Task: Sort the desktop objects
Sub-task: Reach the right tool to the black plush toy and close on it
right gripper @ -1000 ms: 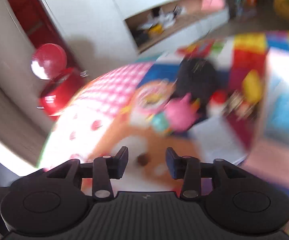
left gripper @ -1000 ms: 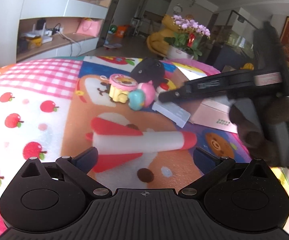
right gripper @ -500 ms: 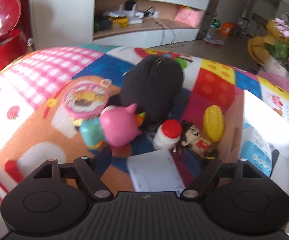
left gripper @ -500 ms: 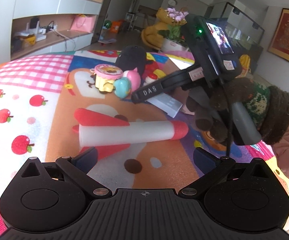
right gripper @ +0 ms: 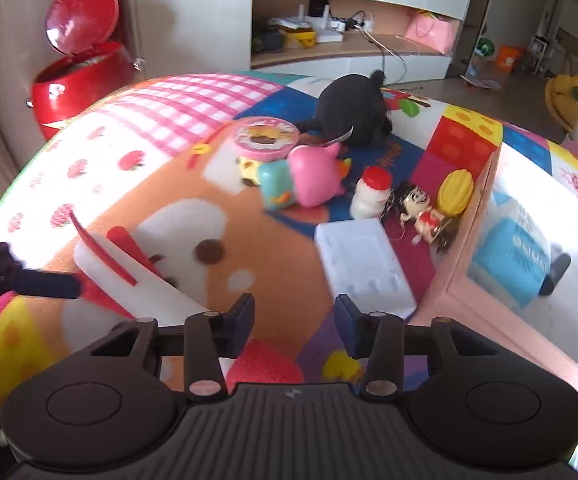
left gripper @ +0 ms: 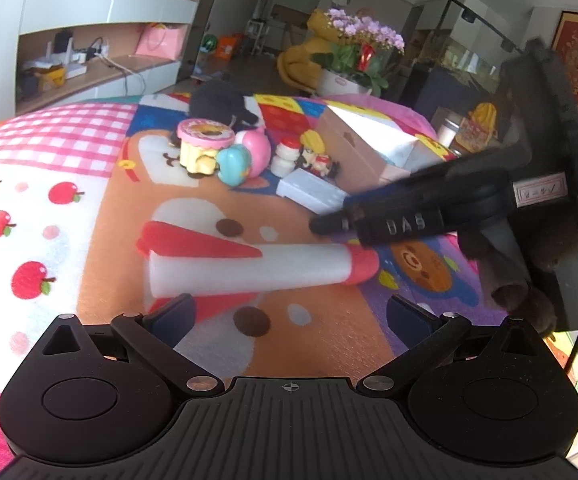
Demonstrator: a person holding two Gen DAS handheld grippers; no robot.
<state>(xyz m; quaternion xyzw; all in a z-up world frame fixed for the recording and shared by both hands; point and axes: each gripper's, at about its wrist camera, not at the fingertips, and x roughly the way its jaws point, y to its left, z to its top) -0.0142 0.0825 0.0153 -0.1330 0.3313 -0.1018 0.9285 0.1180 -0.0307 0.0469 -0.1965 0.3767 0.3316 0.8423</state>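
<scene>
Both tongs stand open and hold nothing: the left gripper hangs over the near part of the play mat, its fingers either side of the foam rocket lying flat there, and the right gripper hovers above the rocket's red nose. Farther back on the mat sit a pink toy, a white foam tray, a small bottle, a doll and a black plush, beside a pink box at the right edge
</scene>
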